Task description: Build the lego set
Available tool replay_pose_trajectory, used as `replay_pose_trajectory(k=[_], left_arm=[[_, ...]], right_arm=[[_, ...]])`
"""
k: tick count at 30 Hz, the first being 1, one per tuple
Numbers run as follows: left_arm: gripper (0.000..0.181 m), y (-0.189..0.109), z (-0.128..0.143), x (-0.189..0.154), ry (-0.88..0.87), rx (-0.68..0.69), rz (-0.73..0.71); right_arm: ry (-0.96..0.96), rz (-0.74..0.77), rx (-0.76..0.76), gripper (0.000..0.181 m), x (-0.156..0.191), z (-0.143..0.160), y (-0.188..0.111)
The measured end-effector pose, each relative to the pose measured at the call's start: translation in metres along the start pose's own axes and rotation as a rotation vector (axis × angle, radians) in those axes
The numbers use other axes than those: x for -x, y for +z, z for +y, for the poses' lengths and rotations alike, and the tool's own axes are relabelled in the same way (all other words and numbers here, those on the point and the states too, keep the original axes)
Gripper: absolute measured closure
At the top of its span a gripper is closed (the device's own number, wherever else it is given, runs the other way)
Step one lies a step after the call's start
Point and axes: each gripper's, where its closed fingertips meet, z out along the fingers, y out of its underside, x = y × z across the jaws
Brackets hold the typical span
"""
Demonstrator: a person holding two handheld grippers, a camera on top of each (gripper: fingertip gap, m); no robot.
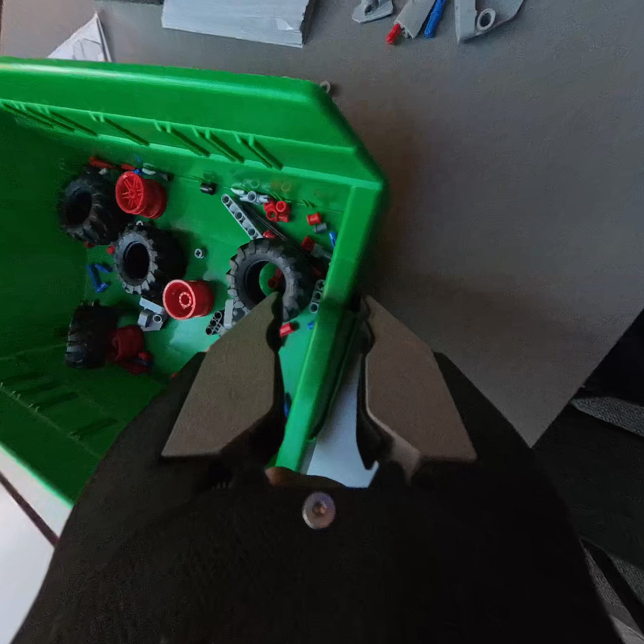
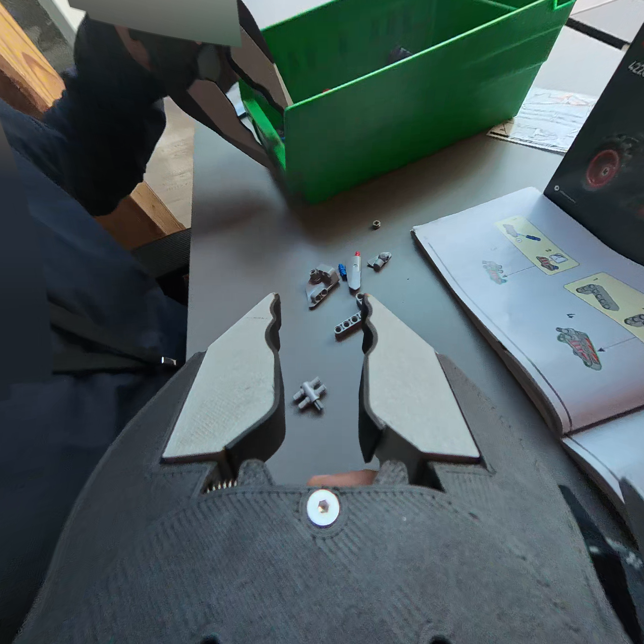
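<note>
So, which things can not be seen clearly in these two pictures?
- Left wrist view: the green bin's lower floor is covered by the left gripper; small parts by the far wall are blurred.
- Right wrist view: the bin's contents are hidden by its wall; the grey beam is partly behind a finger; the booklet is cut by the edge.

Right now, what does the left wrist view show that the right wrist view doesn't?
Left wrist view only: the inside of the green bin, with black tyres, red wheel hubs and small pieces. The left tool straddles the bin's wall.

Right wrist view only: the open instruction booklet, a grey cross connector and the empty, open right tool.

Both: the bin, the grey table, loose grey pieces.
</note>
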Motion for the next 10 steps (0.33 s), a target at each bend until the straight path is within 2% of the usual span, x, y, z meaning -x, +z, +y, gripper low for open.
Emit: replay_pose_trajectory(k=[1,6,8,10], left_arm=[[0.138,-0.006,-0.004,0.003,-0.012,-0.038,-0.016],[0.150,-0.045,-0.072,0.005,-0.102,-0.446,-0.046],[0.152,-0.049,-0.094,-0.004,-0.130,-0.532,-0.021],[0.152,-0.043,-0.110,-0.007,-0.131,-0.548,-0.044]], right_arm=[[0.008,0.016,0.019,0.140,-0.006,0.000,0.007],[0.010,0.082,0.115,0.149,-0.031,0.004,0.035],[0.014,0.099,0.148,0.151,-0.037,0.009,0.042],[0.017,0.097,0.177,0.152,-0.038,0.013,0.049]])
